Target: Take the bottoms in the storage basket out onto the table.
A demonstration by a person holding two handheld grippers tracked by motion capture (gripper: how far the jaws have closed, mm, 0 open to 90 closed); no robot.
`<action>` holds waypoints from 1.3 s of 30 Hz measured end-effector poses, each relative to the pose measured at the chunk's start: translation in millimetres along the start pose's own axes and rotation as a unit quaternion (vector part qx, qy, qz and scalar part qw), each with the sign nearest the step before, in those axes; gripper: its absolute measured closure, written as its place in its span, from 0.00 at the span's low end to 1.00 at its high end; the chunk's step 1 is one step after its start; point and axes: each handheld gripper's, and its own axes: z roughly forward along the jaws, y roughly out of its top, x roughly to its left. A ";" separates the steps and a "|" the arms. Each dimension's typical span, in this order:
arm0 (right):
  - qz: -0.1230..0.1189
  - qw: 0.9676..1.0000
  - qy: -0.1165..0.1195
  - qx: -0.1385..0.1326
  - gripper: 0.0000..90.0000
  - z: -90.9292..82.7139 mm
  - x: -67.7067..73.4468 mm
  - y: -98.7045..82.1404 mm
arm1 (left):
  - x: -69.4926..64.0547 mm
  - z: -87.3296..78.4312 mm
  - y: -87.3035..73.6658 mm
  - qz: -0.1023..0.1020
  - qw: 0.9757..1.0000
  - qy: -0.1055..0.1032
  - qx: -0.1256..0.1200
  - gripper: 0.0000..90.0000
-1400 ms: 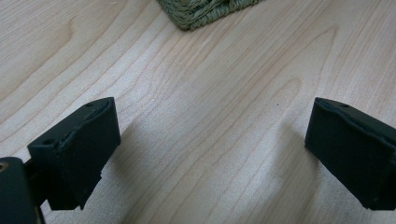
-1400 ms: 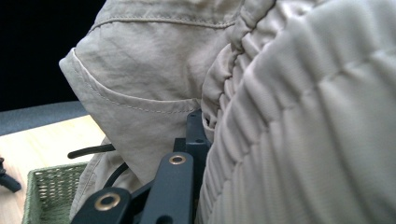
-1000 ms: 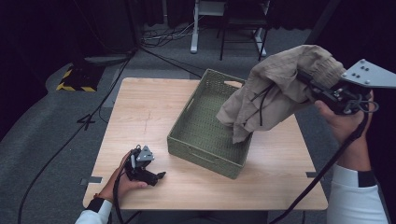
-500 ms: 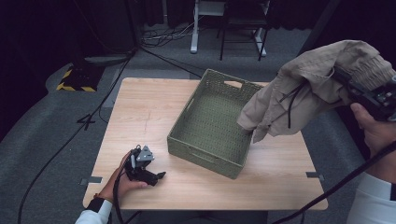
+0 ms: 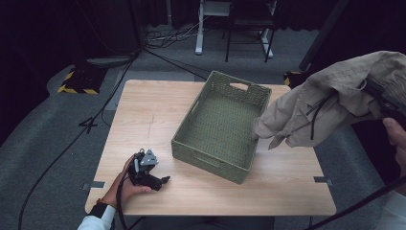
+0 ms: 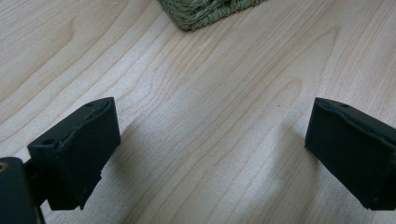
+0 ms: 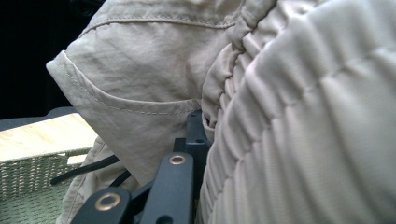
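Nearest, at the front left of the wooden table (image 5: 143, 115): left gripper (image 5: 155, 181) lying low on the tabletop, held in the person's left hand (image 5: 125, 184), cable trailing back toward the sleeve. Left gripper view: both black jaws stand wide apart w/ nothing btwn them, just bare wood grain, so it's released. A corner of the woven basket (image 6: 205, 11) pokes in at the top of that view, near but not touching the jaws.

Mid-table: the green woven basket (image 5: 218, 124), rectangular, sitting at an angle to the table edges, handle slots cut in its short walls. Inside looks bare as far as the high view shows.

Right side, up in the air: beige shorts (image 5: 330, 98) w/ elastic waistband & dark drawstring, hanging bunched off the right gripper (image 5: 385, 98). The garment is well above the tabletop, beside & past the basket's right wall; its lower folds hang over the table's right edge area, not touching the basket. Right hand (image 5: 395, 139) shows at the frame's right edge, under the gripper body. Right gripper view: gathered waistband (image 7: 299, 116) & a pocket seam press right up against the lens; jaw tips buried in the cloth, clenched on the shorts. Basket rim & a strip of table show lower left.

Far side: grey floor, cables, a yellow-black striped block (image 5: 79, 81) & desk legs (image 5: 198, 28) in the dark.
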 end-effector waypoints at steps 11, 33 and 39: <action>0.011 0.998 0.030 0.060 0.90 14.8 13.9 -52.7 | 0.1 0.1 0.0 0.001 1.000 0.000 -0.001 0.04; 0.052 0.942 0.155 0.292 0.90 106.8 76.7 -231.3 | -0.1 0.0 0.0 0.000 1.000 0.000 0.000 0.04; 0.061 0.931 0.172 0.316 0.89 117.2 92.3 -260.9 | 0.0 0.0 0.0 0.000 1.000 0.000 0.000 0.04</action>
